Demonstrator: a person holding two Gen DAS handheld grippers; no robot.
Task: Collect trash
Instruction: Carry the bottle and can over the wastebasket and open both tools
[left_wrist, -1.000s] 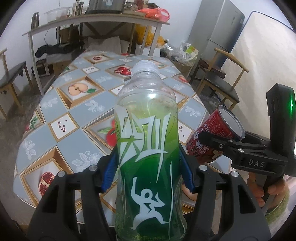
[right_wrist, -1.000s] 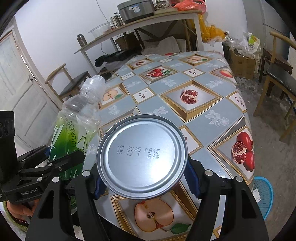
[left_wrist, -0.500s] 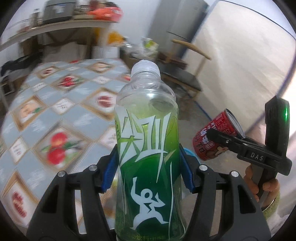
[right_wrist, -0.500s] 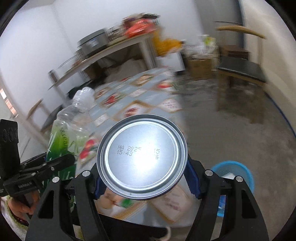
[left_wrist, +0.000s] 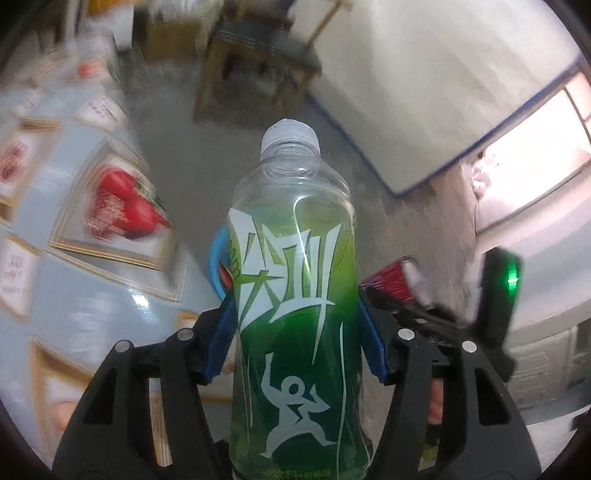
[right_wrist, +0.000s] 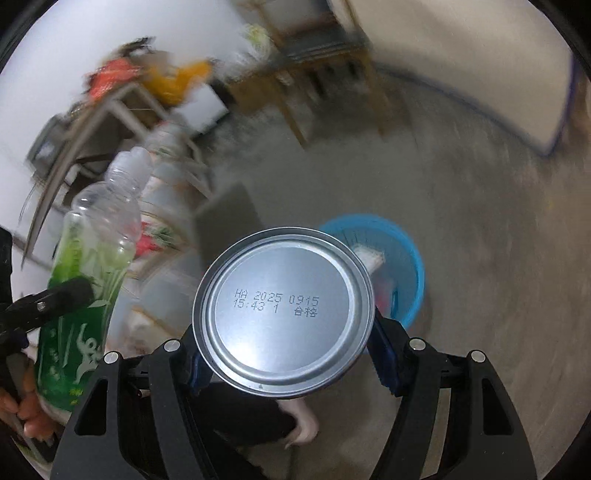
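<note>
Left wrist view: the left gripper (left_wrist: 297, 343) pinches a clear plastic bottle with a green label (left_wrist: 295, 295) at frame centre, its blue pads pressed on both sides. Behind the bottle, at its left, a sliver of the blue plastic basket (left_wrist: 215, 264) shows. The red can (left_wrist: 393, 282) sits blurred at right; the fruit-patterned tablecloth (left_wrist: 92, 258) fills the left.

Right wrist view: the right gripper (right_wrist: 291, 360) clamps the can (right_wrist: 282, 312), its silver base facing the camera. The basket (right_wrist: 410, 269) stands on the floor just beyond, right of centre, already holding scraps. The bottle (right_wrist: 92, 266) is at the left edge.

Heavy blur suggests a fast swing; releasing early could drop either item beside the rim, and the round can could roll away.
</note>
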